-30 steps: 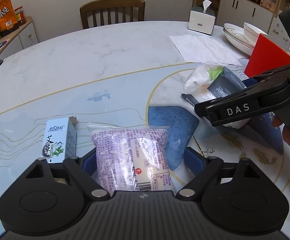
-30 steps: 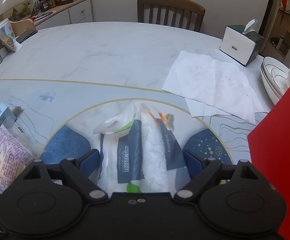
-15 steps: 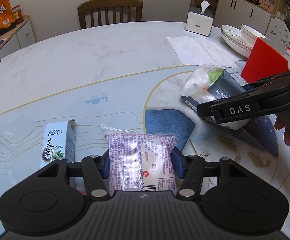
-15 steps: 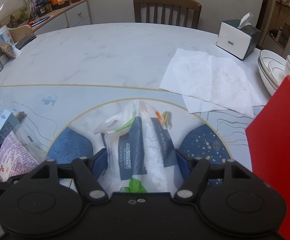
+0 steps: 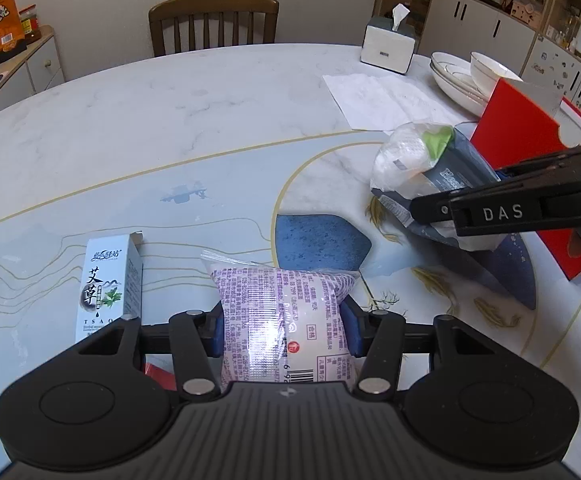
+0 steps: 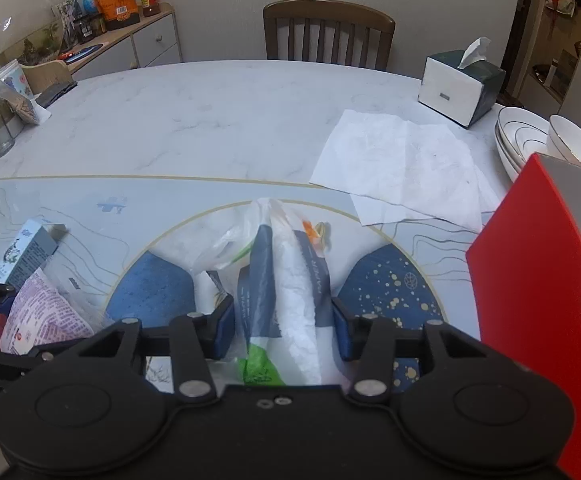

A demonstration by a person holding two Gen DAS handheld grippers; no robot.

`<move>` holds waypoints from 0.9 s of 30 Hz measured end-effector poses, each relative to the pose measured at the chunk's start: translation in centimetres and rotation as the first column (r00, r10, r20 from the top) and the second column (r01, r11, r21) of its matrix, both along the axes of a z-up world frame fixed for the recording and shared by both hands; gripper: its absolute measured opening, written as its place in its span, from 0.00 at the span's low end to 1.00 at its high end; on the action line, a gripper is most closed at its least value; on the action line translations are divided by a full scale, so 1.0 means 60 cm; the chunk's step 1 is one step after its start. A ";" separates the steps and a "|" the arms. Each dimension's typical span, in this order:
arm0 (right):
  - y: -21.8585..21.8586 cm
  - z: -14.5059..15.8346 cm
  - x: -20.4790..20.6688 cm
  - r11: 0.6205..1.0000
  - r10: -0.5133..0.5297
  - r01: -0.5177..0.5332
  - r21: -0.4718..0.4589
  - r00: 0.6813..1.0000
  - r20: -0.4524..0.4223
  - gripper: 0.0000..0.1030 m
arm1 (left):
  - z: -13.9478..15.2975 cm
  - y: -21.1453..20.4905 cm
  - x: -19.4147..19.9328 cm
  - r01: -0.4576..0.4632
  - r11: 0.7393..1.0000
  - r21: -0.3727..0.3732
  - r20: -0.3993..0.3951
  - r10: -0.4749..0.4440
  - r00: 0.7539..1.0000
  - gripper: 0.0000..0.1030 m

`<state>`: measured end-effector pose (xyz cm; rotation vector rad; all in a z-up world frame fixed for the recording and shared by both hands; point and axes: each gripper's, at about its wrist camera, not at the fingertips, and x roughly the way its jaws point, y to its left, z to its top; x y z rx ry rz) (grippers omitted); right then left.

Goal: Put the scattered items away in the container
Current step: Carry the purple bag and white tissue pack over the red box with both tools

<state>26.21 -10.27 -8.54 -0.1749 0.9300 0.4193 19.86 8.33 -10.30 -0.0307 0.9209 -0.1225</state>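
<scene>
left gripper [image 5: 282, 330]: jaws closing, pads pressing the purple packet [image 5: 286, 320], just right of the white carton [image 5: 108, 284] | right gripper [image 6: 282, 326]: jaws closing on the tissue pack [image 6: 290, 280], pads touching, just left of red container [image 6: 538, 280] | table [image 5: 170, 128]: carries all items
</scene>
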 end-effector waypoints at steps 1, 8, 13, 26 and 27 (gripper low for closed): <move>-0.001 0.002 -0.003 1.000 0.001 -0.001 0.003 1.000 0.003 0.43 | 0.002 0.000 -0.002 -0.001 1.000 -0.001 0.003 0.001 1.000 0.50; -0.007 0.018 -0.023 1.000 0.007 -0.007 0.017 1.000 0.015 0.39 | 0.012 0.000 -0.008 -0.012 1.000 -0.013 0.014 0.012 1.000 0.50; -0.013 0.033 -0.039 0.999 0.013 -0.014 0.038 1.000 0.025 0.38 | 0.020 -0.003 -0.015 -0.015 1.000 -0.026 0.023 0.015 1.000 0.50; -0.040 0.076 -0.072 0.997 0.011 -0.013 0.077 0.999 0.037 0.38 | 0.055 -0.026 -0.030 -0.011 0.999 -0.050 0.043 0.013 0.999 0.50; -0.043 0.080 -0.075 0.997 0.011 -0.014 0.081 0.999 0.039 0.38 | 0.059 -0.027 -0.031 -0.009 0.998 -0.054 0.044 0.012 0.999 0.50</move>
